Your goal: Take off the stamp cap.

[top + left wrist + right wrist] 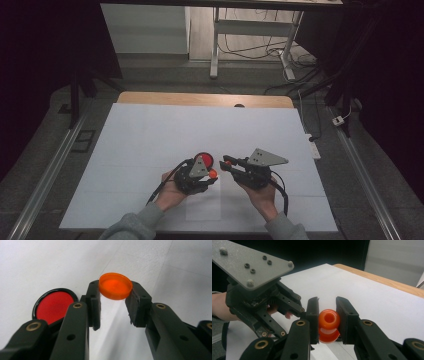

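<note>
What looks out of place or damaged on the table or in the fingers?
Nothing looks damaged or spilled. The left gripper holds an orange cap level by its rim, the right gripper holds a small orange piece, and a red disc lies flat on the white table cover.

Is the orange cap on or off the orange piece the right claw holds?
Off. The left claw grips the orange cap by its rim, apart from the orange piece clamped in the right claw.
</note>
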A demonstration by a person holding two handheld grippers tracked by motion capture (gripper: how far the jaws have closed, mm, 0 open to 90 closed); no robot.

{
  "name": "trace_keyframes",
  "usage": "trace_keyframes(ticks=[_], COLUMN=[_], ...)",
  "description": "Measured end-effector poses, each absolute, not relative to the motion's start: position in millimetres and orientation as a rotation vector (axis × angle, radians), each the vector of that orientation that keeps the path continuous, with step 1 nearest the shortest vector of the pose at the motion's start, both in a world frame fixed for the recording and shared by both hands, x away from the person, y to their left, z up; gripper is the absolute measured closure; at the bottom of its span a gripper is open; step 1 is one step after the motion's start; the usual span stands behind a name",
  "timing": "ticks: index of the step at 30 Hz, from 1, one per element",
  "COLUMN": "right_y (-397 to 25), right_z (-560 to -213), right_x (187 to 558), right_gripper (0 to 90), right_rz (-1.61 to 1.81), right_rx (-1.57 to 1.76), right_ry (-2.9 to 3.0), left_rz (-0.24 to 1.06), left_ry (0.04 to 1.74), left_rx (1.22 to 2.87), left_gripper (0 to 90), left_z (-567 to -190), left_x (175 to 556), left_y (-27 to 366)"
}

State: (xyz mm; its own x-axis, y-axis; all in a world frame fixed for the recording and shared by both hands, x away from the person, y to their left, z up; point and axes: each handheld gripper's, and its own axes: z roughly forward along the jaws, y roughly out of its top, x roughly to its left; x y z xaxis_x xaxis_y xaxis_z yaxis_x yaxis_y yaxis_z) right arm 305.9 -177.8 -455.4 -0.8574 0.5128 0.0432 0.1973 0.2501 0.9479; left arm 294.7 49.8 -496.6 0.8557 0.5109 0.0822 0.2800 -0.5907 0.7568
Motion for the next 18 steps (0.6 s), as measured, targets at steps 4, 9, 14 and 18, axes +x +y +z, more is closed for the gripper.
trace_keyframes(ticks=[4, 9, 14, 18], right_y=[-177.5, -178.3, -178.7, -178.6], right_z=[-456.1, -455.6, -456.0, -456.2], right_x=[306.1, 306.1, 306.7, 306.9], right_gripper=[72.3, 72.3, 72.3, 72.3], right_rz=[1.641, 1.644, 1.643, 1.634], right_rx=[0.662, 0.663, 0.664, 0.664], right_ry=[2.252, 2.251, 2.25, 2.255], left_rz=[0.384, 0.395, 0.4, 0.4], left_ry=[0.589, 0.615, 0.63, 0.644], left_rx=[2.212, 2.179, 2.16, 2.144], left_gripper=[65.2, 65.1, 65.1, 65.1], left_z=[-494.0, -490.4, -489.5, -488.2], left_x=[294.4, 292.6, 289.7, 288.6], left_y=[56.1, 69.0, 83.6, 92.7])
